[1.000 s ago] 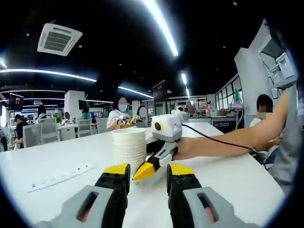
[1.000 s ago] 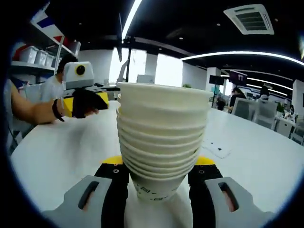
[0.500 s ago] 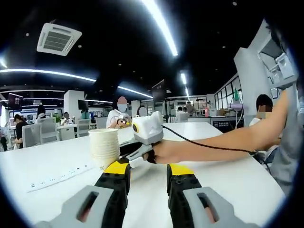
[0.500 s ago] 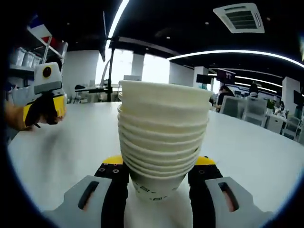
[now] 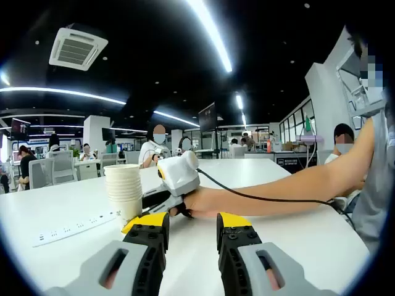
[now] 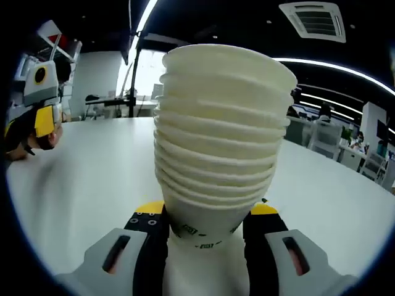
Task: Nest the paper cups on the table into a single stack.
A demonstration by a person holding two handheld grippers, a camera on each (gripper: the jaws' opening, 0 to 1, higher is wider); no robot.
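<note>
Here, the right hand-held gripper (image 6: pixel 205 223) clamped the base of the nested paper cup stack (image 6: pixel 221 139) at twelve o'clock above the white bench (image 6: pixel 92 166), while the left hand-held gripper (image 5: pixel 191 225) gaped empty, jaws parted.

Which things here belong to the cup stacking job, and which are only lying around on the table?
Belong to the job:
- stack of paper cups, its base between the right gripper fingers
- left gripper, holding nothing

Just lying about:
- power strip on the table
</note>
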